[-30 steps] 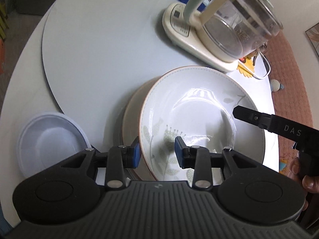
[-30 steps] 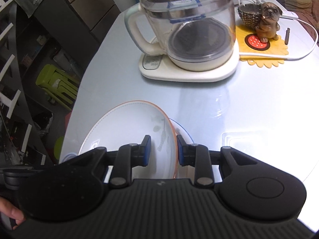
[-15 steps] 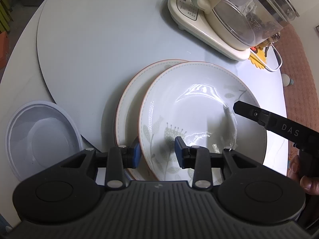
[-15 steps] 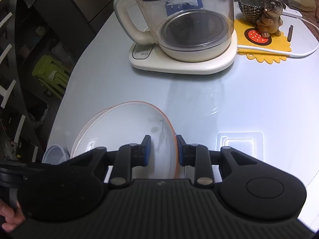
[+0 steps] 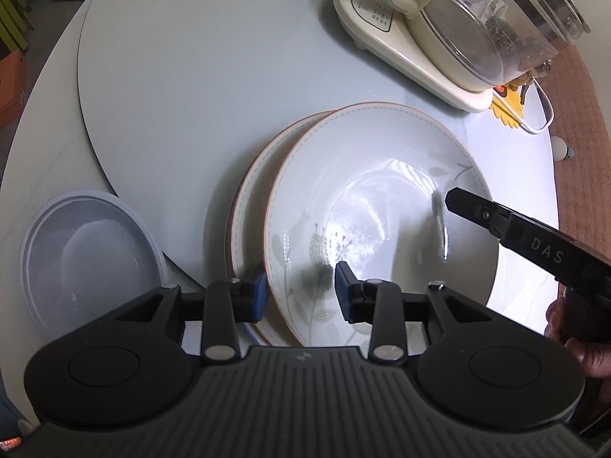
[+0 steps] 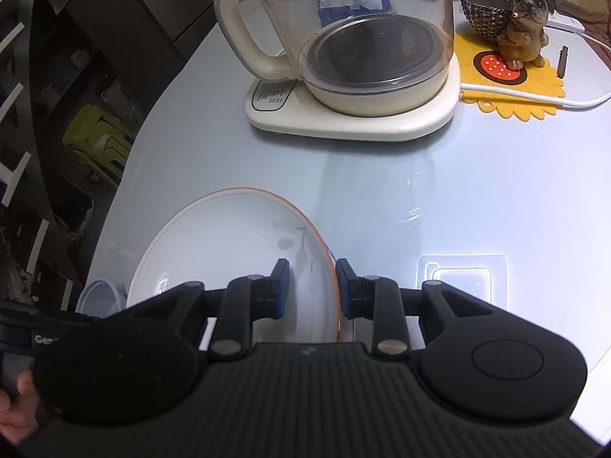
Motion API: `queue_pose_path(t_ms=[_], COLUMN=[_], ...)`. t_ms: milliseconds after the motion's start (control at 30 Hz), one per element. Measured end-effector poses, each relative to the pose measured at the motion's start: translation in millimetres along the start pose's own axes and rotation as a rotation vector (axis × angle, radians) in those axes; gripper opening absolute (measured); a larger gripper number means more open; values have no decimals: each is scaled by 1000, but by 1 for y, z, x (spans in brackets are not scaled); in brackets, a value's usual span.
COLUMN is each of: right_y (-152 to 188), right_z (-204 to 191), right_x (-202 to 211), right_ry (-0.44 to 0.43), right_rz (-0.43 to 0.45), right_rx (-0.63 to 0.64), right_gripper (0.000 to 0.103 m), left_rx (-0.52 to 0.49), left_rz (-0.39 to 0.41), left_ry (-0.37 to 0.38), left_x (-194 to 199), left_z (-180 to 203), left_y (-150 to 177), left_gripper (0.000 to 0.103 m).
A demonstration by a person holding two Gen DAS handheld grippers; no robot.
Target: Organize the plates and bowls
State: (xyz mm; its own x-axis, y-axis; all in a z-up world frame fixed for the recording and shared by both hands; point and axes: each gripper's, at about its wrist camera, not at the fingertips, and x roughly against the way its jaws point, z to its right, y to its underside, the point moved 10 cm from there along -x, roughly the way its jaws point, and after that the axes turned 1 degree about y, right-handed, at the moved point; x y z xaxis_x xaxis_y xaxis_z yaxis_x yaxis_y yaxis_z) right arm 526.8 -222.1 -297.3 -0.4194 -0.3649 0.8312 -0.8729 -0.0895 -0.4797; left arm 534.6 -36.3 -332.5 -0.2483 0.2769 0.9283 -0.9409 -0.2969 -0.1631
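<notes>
A white floral plate (image 5: 382,206) with an orange rim lies offset on a matching lower plate (image 5: 250,194) on the grey turntable. My left gripper (image 5: 299,295) straddles the upper plate's near rim, jaws apart on either side of it. My right gripper (image 6: 311,286) straddles the plate's (image 6: 229,240) opposite rim, jaws apart; one of its fingers (image 5: 477,210) shows over the plate in the left wrist view. A translucent plastic bowl (image 5: 84,263) sits at the left on the table edge.
A glass kettle on a cream base (image 6: 355,57) stands behind the plates, also in the left wrist view (image 5: 458,26). A dog figurine (image 6: 523,26) on a yellow mat (image 6: 508,87) and a white cable (image 6: 534,99) lie at the right. The turntable edge (image 5: 82,87) curves at the left.
The upper plate has come down from a tilt to lie low over the lower plate. Both grippers moved in with it, toward the kettle.
</notes>
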Motion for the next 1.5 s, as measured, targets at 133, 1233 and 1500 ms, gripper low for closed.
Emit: queue_pose_path(t_ms=[133,1233,1500], right_y=[-1,8,1], right_z=[-4,-8,-18], right_x=[-1,3,46], right_ry=[8,76,85], right_rz=[6,35,100], right_rx=[15,13,0], right_gripper=[30,29,29], left_rx=[25,90,23], left_rz=[-10,-13,97], left_ry=[4,58,63], left_x=[3,33,75], left_z=[-2,-15,-2], left_y=[-3,13,11], left_gripper=[41,41,41])
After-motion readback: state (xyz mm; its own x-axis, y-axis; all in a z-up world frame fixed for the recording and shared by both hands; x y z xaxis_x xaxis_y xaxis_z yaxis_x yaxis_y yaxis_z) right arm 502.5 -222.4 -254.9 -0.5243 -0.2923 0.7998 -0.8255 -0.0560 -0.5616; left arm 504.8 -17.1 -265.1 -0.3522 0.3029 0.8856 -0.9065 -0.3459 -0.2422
